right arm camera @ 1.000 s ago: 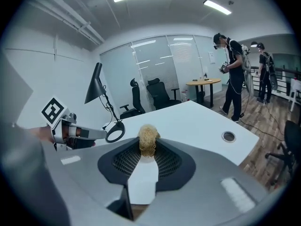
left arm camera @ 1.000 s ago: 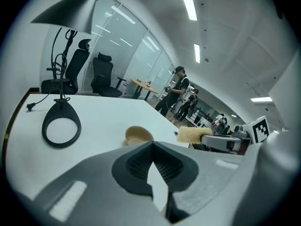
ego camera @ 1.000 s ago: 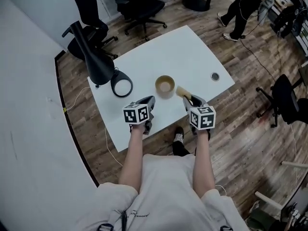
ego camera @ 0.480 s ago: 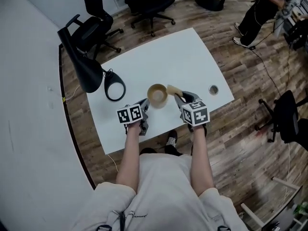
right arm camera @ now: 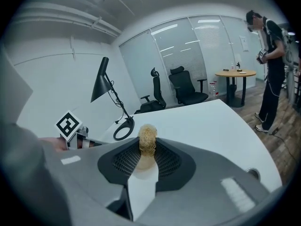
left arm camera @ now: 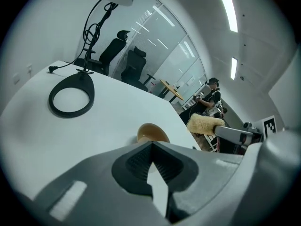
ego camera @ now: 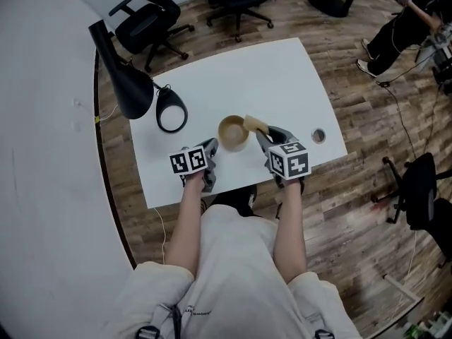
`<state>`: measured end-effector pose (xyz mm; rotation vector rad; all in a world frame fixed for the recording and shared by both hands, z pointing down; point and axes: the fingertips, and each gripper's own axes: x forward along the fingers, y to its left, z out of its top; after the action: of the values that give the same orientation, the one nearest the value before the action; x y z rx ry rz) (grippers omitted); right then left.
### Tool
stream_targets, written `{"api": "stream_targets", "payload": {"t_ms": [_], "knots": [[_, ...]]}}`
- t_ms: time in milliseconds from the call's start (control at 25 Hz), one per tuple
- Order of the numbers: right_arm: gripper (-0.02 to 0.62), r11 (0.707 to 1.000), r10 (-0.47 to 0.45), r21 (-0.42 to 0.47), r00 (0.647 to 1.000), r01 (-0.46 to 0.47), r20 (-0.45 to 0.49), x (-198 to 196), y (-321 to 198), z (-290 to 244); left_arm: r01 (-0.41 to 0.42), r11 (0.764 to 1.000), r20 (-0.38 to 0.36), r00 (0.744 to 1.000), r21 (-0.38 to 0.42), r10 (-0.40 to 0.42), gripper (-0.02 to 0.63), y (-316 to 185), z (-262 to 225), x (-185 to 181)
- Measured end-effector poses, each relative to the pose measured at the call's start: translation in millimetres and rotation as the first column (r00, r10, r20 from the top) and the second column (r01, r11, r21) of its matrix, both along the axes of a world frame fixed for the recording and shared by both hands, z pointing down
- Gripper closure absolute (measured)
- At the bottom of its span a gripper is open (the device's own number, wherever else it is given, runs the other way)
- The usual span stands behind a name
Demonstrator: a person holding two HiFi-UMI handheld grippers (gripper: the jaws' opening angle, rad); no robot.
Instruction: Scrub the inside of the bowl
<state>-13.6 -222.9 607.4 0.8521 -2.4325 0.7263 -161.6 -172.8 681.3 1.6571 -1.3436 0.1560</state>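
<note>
Two grippers have closed in on the bowl point(ego camera: 233, 133) over the last second, and we're right on the brink of the scrub. The right gripper point(ego camera: 266, 137) is clamped tight on the near end of the straw-coloured scrubber point(ego camera: 253, 123). That bristly head sat off to one side a moment ago; now it pokes forward and left of the jaws to reach the bowl's rim, at the rim and not yet down inside, as far as I can judge. The left gripper point(ego camera: 211, 147) has slid up too: jaws pressed together, nothing between them, tips just short of the bowl's near side, well placed to brace it. I can't tell whether it touches. Room to work? Plenty ahead of both grippers, where bare white tabletop point(ego camera: 275, 76) runs well beyond the bowl. Behind them it's tight, though: the near edge lies right under the hands, so a hard pull back could drag the bowl off. Forward-left of the left gripper sits the lamp's black ring base point(ego camera: 170, 111), well apart. Right of the right gripper there's a small round cap point(ego camera: 318, 135), clear of the stroke.
</note>
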Motion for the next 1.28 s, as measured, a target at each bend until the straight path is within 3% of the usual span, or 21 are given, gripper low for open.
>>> {"api": "stream_targets", "payload": {"t_ms": [320, 520, 880, 1040, 1120, 1280], "knots": [[0.482, 0.995, -0.096, -0.03, 0.994, 0.094, -0.061, -24, 1, 22, 0.114, 0.993, -0.044, 0.992, -0.017, -0.115, 0.606, -25, 6, -23], [0.482, 0.988, -0.149, -0.058, 0.985, 0.144, -0.09, -47, -4, 37, 0.095, 0.995, -0.121, 0.988, -0.041, -0.099, 0.575, -32, 21, -26], [0.482, 0.963, -0.244, -0.155, 0.957, 0.22, -0.156, -66, 0, 74, 0.037, 0.995, -0.176, 0.983, -0.096, -0.054, 0.506, -47, 47, -15], [0.48, 0.964, -0.234, -0.167, 0.958, 0.207, -0.166, -62, -1, 83, 0.023, 0.991, -0.175, 0.984, -0.13, -0.046, 0.506, -47, 62, -7], [0.482, 0.97, -0.215, -0.154, 0.961, 0.19, -0.171, -59, -5, 83, 0.046, 0.99, -0.16, 0.985, -0.133, -0.067, 0.562, -50, 68, -7], [0.482, 0.975, -0.205, -0.127, 0.964, 0.185, -0.168, -60, -5, 71, 0.08, 0.991, -0.12, 0.988, -0.103, -0.092, 0.587, -55, 58, -8]]}}
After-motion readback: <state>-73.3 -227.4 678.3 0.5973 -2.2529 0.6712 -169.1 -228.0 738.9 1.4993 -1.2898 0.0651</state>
